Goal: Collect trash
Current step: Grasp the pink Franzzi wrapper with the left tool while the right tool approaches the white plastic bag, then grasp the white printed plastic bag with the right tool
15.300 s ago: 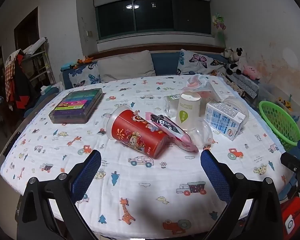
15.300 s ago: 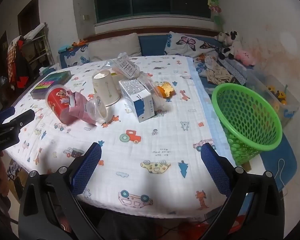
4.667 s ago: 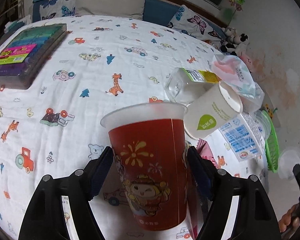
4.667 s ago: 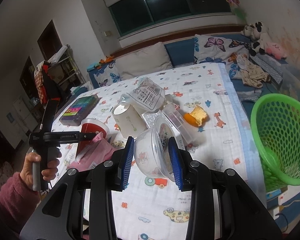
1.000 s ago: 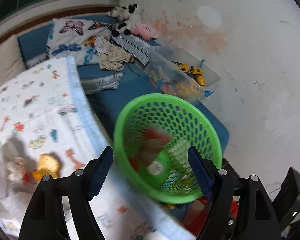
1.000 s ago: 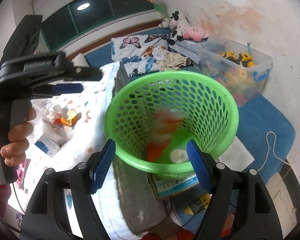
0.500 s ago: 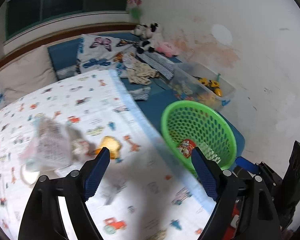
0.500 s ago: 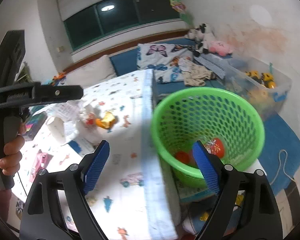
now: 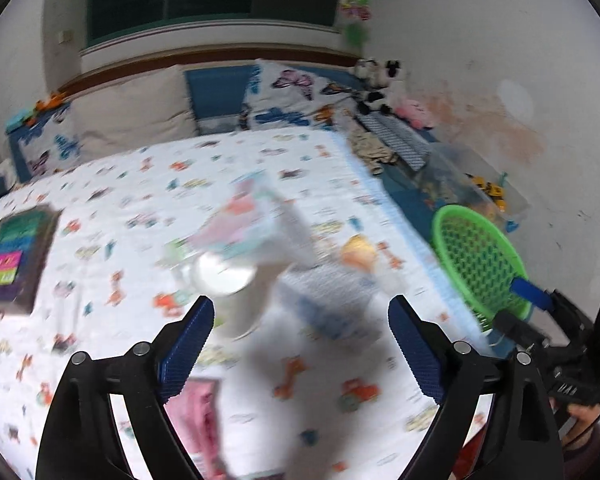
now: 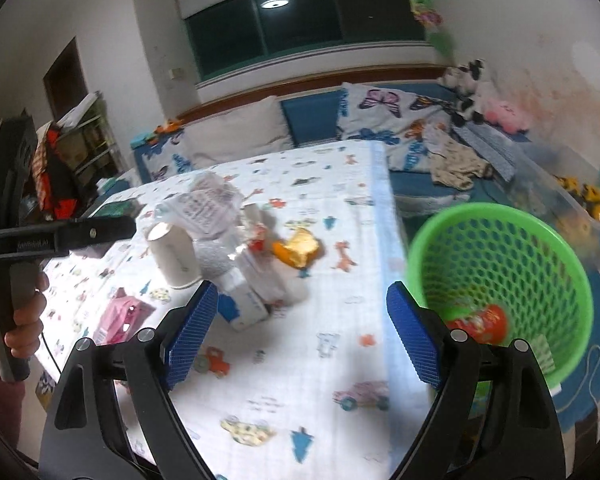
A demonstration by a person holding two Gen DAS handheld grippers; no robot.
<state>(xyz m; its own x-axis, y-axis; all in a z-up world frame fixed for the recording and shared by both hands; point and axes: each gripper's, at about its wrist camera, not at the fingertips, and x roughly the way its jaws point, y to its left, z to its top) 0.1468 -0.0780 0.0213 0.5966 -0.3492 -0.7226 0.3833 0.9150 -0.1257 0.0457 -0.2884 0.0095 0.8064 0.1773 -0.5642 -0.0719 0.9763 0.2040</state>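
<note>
both tongs, left (image 9: 300, 340) and right (image 10: 298, 330), stand released and empty. remaining trash sits mid-worktop (image 10: 340, 360): white paper cup (image 10: 175, 256), light, crushable, best gripped across its wall. red cup (image 10: 480, 322) lies in green basket (image 10: 440, 232).

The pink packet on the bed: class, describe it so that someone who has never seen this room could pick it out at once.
Start at the white cartoon-print sheet covering the bed and find the cluster of trash around the upright white paper cup. The pink packet lies flat on the sheet just in front of that cup, on the side away from the green basket. It is the only pink item there; its neighbours are white or clear.
</note>
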